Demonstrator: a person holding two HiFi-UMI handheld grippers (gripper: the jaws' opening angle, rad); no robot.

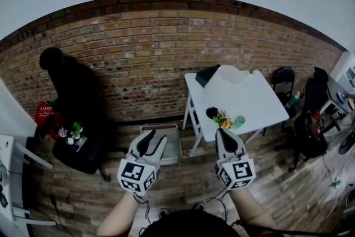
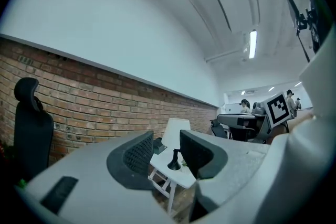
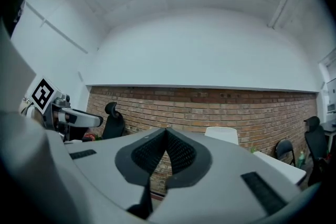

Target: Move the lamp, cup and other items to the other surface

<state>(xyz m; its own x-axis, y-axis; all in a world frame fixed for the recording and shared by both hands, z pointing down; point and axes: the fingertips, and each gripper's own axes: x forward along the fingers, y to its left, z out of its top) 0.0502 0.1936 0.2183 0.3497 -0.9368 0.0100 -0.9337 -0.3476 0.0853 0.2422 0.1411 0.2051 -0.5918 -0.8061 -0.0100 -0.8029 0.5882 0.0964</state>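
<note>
Facing a brick wall [image 1: 138,47] across a wooden floor [image 1: 277,186], with both tongs held level and side by side in front of the body.

Left tongs [image 1: 152,141] released: jaws a little apart, gripping nothing. Through the gap in the left gripper view, far off, only the lamp [image 2: 176,134], white shade over a dark foot.

Right tongs [image 1: 224,136] clenched: pads pressed together tip to tip, empty, aimed at the brick wall.

Both well short of the white counter [image 1: 260,102] against the wall on the right. On that counter: the lamp's white shade toward the far end, a bunch of orange and yellow flowers [image 1: 223,119] at the near edge, and a green cup [image 1: 238,121] just beside the flowers. None of these touched by either pair of tongs.

On the floor between the tongs and the wall, a grey metal-framed stand [image 1: 169,144]. Over on the left, a tall dark chair [image 1: 55,72], a red basket [image 1: 43,112] beside it, and a low black seat [image 1: 77,155] carrying a second small bunch of flowers. Beyond the counter on the right, more black office chairs [image 1: 308,119].
</note>
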